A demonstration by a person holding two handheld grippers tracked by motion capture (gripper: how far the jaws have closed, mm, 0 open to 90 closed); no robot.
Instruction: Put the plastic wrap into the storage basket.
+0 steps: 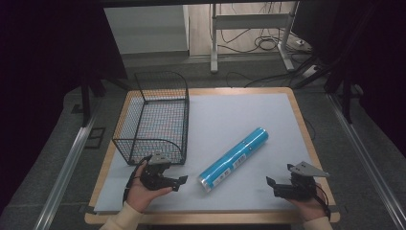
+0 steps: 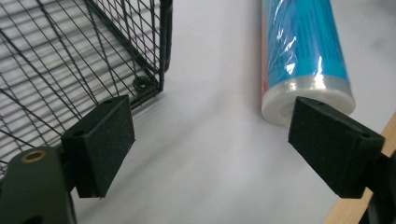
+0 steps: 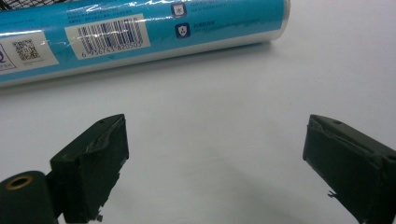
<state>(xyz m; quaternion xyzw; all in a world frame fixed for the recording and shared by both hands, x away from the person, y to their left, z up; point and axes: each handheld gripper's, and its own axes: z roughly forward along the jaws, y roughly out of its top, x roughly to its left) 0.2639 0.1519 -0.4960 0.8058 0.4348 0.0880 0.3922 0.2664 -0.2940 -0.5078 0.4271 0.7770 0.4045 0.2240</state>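
A blue plastic-wrapped roll lies diagonally on the white mat, its near end toward the front. A black wire basket stands empty at the left. My left gripper rests at the front left, just before the basket's near corner, open with nothing between its jaws. In the left gripper view the roll's end lies ahead right and the basket ahead left. My right gripper sits at the front right, open and empty. The roll with its barcode lies across the top of the right gripper view.
The white mat covers a wooden table with edges close on all sides. A metal desk frame and cables stand on the floor beyond. Bare mat lies between the two grippers and right of the roll.
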